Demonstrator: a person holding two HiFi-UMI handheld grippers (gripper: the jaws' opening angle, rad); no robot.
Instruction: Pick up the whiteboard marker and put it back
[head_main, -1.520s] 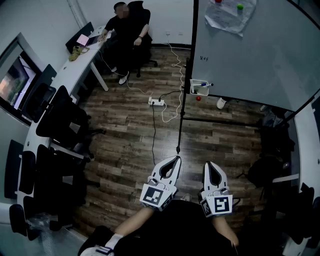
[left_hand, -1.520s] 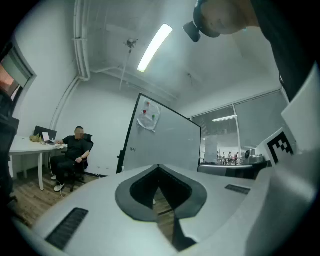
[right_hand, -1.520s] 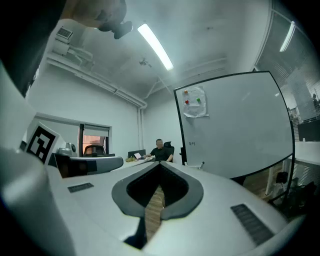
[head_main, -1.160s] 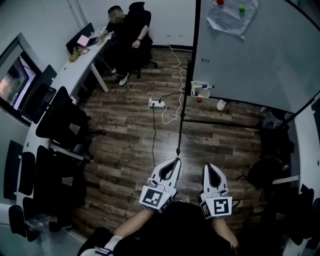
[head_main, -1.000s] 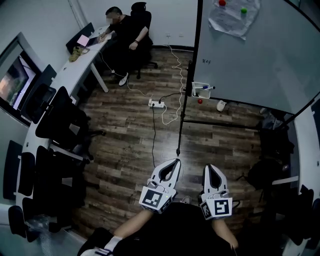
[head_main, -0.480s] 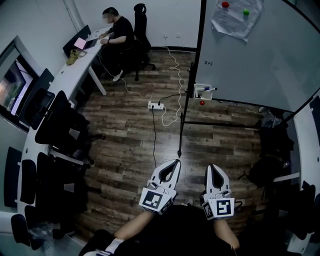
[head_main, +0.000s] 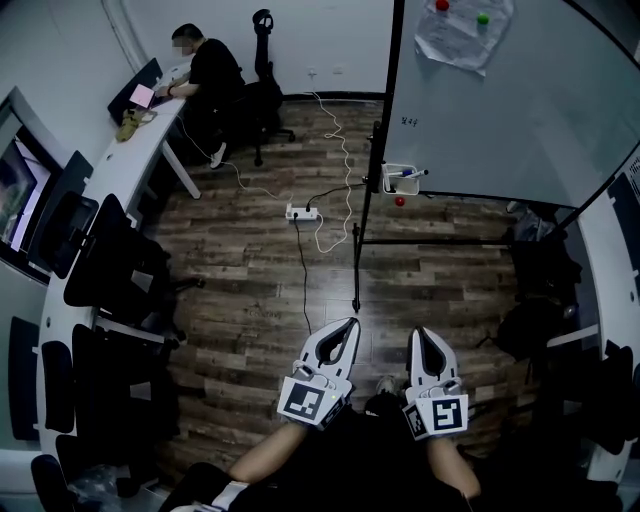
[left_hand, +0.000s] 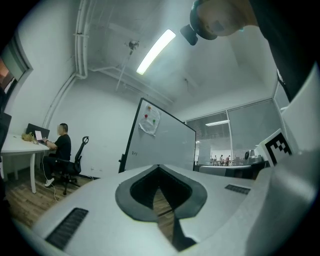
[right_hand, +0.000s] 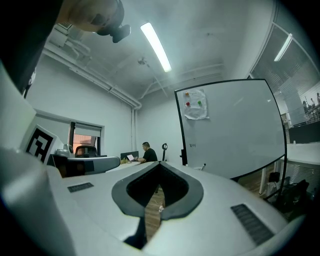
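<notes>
A whiteboard marker (head_main: 408, 173) with a blue cap lies across a small white holder (head_main: 397, 180) at the lower left edge of the standing whiteboard (head_main: 500, 110), far ahead of me in the head view. My left gripper (head_main: 352, 322) and right gripper (head_main: 416, 332) hang side by side over the wooden floor, well short of the board. Both point level and forward. In the left gripper view the left gripper (left_hand: 159, 166) has its tips together and holds nothing. The right gripper (right_hand: 160, 163) looks the same in its own view, with the whiteboard (right_hand: 230, 130) ahead on the right.
A person (head_main: 205, 65) sits at a long white desk (head_main: 120, 170) at the far left, with black office chairs (head_main: 110, 270) along it. A power strip (head_main: 300, 212) and cables lie on the floor. The board's black stand foot (head_main: 356, 270) runs toward me. Dark bags (head_main: 535, 330) lie at the right.
The head view has shifted: the desk, seated person and power strip slid left in the picture. Both grippers stay together, shut and empty, slightly lower in the frame.
</notes>
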